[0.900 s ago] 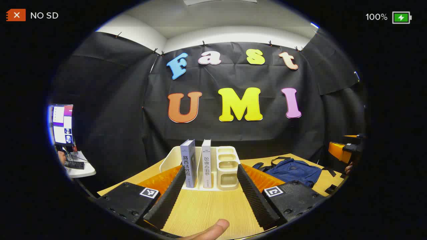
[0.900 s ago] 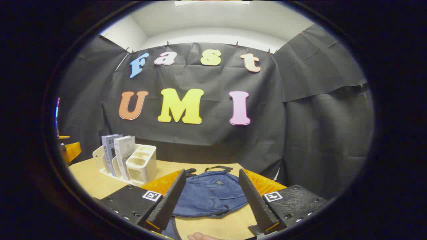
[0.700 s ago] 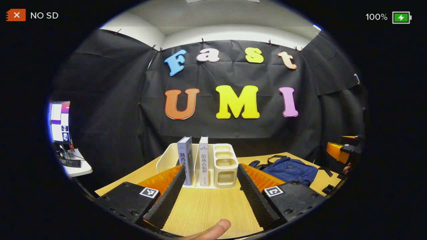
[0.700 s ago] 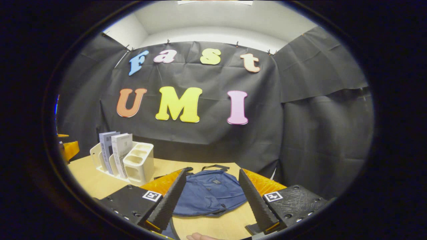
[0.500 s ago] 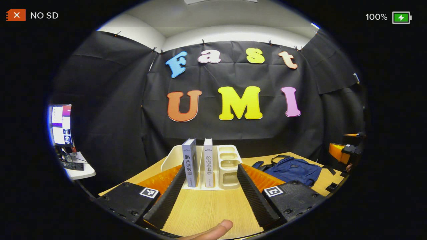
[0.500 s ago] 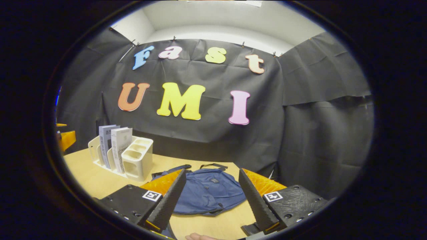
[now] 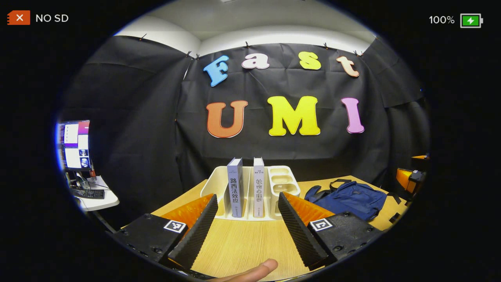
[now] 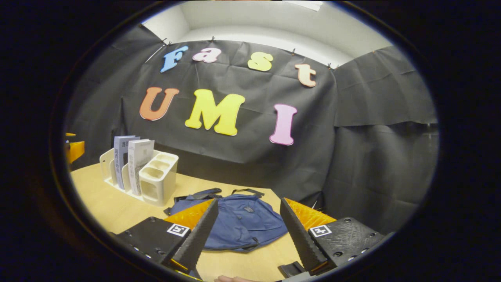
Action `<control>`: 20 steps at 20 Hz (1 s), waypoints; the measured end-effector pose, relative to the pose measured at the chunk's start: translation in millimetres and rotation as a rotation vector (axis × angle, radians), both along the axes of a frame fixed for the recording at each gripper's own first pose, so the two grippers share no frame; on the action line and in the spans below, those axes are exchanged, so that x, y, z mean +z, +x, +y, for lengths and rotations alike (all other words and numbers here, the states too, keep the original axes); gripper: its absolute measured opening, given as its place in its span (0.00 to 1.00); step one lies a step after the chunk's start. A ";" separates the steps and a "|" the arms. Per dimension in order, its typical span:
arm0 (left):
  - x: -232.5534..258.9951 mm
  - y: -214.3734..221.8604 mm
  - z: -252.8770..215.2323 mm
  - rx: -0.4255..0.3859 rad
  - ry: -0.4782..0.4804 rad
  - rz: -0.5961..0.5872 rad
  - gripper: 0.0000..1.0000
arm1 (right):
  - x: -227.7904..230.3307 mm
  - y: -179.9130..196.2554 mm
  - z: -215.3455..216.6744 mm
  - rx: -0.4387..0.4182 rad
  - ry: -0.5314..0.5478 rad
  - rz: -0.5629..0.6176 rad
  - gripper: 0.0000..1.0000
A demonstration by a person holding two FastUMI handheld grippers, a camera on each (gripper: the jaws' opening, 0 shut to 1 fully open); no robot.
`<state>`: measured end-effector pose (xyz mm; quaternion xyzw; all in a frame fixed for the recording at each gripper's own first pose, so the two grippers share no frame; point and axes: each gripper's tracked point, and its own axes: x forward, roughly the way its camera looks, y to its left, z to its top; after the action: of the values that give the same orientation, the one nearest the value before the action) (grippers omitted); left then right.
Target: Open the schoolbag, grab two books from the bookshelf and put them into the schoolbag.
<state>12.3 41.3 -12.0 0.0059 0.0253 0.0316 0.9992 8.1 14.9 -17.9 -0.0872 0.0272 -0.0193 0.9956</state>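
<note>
The right hand-held gripper (image 8: pixel 246 203) has tilted over the schoolbag (image 8: pixel 242 223).

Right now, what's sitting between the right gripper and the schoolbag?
Nothing: in the right gripper view, the right gripper is open above the table, and the blue schoolbag shows directly through the gap between its fingers.

In the left gripper view, an overlay reads "NO SD" top left and "100%" top right. In the white rack (image 7: pixel 250 188), the grey book (image 7: pixel 235 188) left of the white book (image 7: pixel 258 188) carries 路西法效应 down its spine; the white one seems to read 社会心理学, though the print is small. The square coded marker (image 7: pixel 175 226) on the claw holds no readable text.
</note>
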 end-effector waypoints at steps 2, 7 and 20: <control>0.5 0.1 -0.7 0.001 0.005 0.000 0.99 | -8.7 5.3 8.9 0.011 -0.039 0.021 0.98; 2.9 -1.3 4.6 0.023 0.045 -0.009 0.99 | -45.9 21.8 60.4 0.127 -0.117 0.109 0.95; 0.7 -0.4 15.7 0.050 0.052 -0.001 0.98 | -188.0 82.3 146.3 0.228 -0.570 0.422 0.99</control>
<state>11.8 57.0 -11.4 0.0313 0.0239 0.0574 0.9976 90.4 161.3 -205.9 -0.3655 0.2155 0.1031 0.8996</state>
